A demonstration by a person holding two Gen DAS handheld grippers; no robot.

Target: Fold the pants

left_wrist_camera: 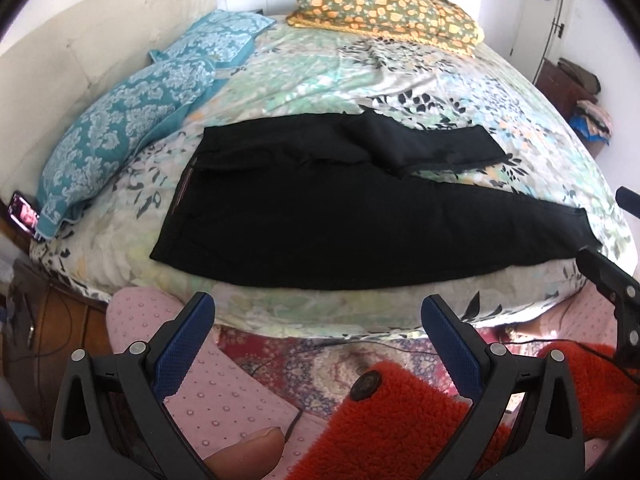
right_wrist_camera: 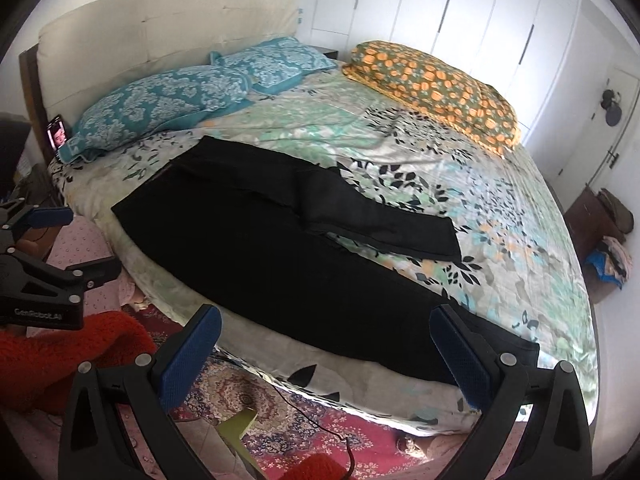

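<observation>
Black pants lie flat on the floral bedspread, waistband to the left, legs to the right. The far leg is folded back on itself and is shorter; the near leg runs to the bed's right edge. They also show in the right wrist view. My left gripper is open and empty, held off the bed's near edge, below the pants' middle. My right gripper is open and empty, near the near leg's hem. The right gripper's finger shows at the right of the left wrist view. The left gripper shows at the left of the right wrist view.
Two teal patterned pillows lie by the cream headboard. An orange-flowered pillow lies at the far side. A phone leans at the bed's left corner. A patterned rug, a red fuzzy garment and pink-clad legs are below.
</observation>
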